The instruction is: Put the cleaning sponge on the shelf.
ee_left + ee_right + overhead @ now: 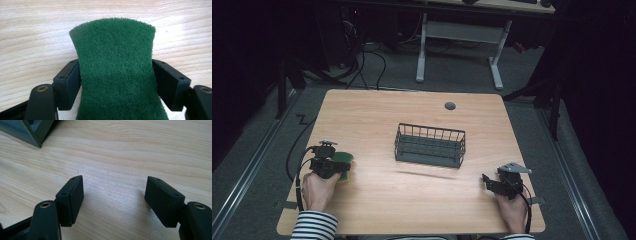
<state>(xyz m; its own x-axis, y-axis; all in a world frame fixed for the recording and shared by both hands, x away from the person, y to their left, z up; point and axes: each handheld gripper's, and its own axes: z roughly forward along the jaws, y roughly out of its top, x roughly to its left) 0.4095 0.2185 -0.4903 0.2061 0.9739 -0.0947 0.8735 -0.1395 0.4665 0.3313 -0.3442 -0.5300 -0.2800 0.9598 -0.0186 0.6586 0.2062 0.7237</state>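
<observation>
Green scouring sponge [115,72] sits between the left claw's [116,75] pads, which pinch its narrowed sides on the table [422,195]. Right claw [115,200] is spread wide over bare wood.

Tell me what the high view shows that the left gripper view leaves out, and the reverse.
High view alone: the dark wire basket mid-table, the grey round cap near the far edge, the right gripper with open fingers on bare wood, both hands, and the sponge's yellow edge.

Left gripper view alone: up close, both black fingers pressing the sides of the green scouring sponge, which pinches in between them.

Both: the left gripper on the sponge, lying on the light wooden table.
</observation>
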